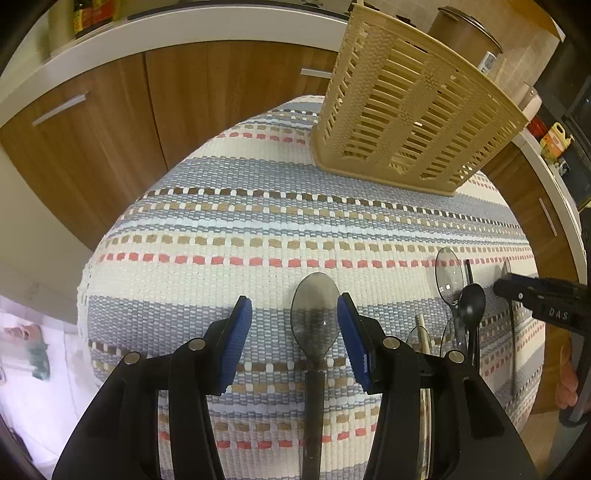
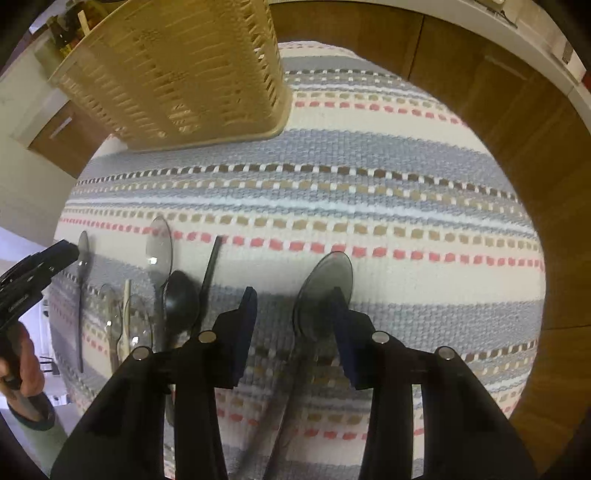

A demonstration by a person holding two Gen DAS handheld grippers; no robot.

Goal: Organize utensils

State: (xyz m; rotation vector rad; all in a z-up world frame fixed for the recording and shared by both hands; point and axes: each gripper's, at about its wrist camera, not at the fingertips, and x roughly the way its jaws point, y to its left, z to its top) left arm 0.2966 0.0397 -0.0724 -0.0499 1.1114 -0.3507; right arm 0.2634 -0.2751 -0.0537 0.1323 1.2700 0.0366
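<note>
A beige slatted basket [image 1: 406, 110] [image 2: 184, 74] stands at the far end of the striped cloth [image 1: 221, 221] [image 2: 406, 177]. A smoky grey spoon [image 1: 314, 314] lies on the cloth between the pads of my left gripper [image 1: 293, 317], which is open and apart from it. To its right lie a clear spoon [image 1: 448, 273], a black spoon [image 1: 472, 306] and a chopstick [image 1: 423, 332]. My right gripper [image 2: 295, 299] hangs open over another grey spoon [image 2: 325, 288], whose bowl sits by the right pad. The same pile, with the black spoon [image 2: 181, 299], lies to its left.
Wooden cabinet doors [image 1: 110, 147] [image 2: 517, 129] ring the cloth under a white countertop [image 1: 184, 33] with bottles and a metal canister [image 1: 465, 33]. A thin spoon [image 2: 83, 251] lies at the pile's left edge. A person's hand [image 2: 22, 354] holds the left gripper.
</note>
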